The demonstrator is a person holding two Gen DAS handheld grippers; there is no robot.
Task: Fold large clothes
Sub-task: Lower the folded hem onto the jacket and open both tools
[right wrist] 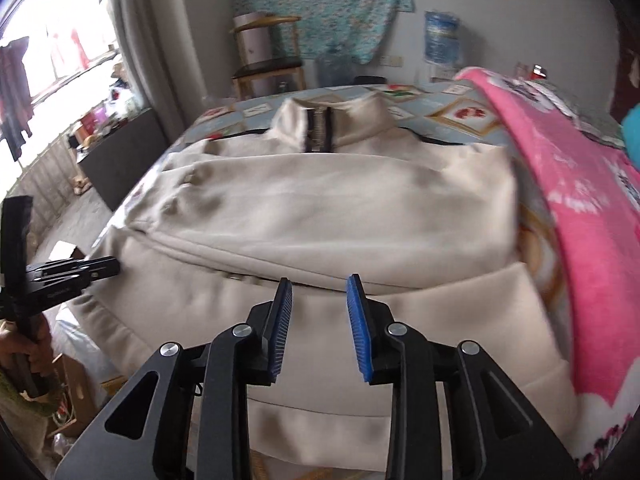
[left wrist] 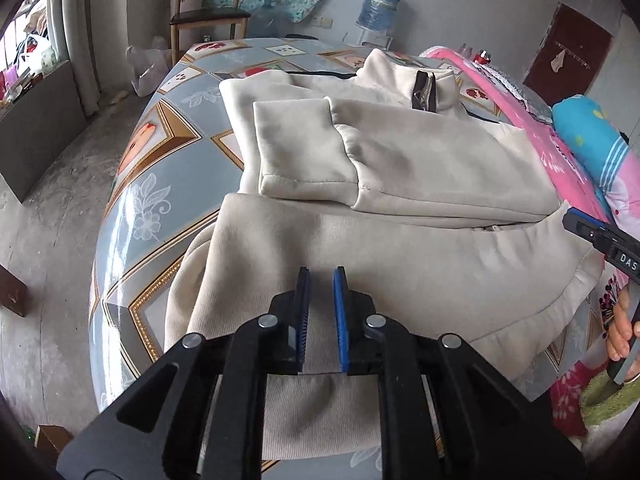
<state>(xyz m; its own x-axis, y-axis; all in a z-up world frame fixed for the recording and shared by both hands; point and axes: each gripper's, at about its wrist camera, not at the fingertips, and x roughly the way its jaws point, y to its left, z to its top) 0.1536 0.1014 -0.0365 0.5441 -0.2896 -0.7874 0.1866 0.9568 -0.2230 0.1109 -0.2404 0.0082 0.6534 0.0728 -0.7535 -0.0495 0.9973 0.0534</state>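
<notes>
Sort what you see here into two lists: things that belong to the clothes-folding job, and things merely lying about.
Job: cream jacket; left gripper; right gripper; table.

Lying about: pink blanket; chair; water bottle; plastic bag.

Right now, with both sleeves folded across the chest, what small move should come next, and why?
Probably lower both tongs onto the bottom hem and pinch it. The cream jacket lies flat on the table, its lower part still unfolded toward the person. The left tongs and right tongs hover over that part, holding nothing.
</notes>
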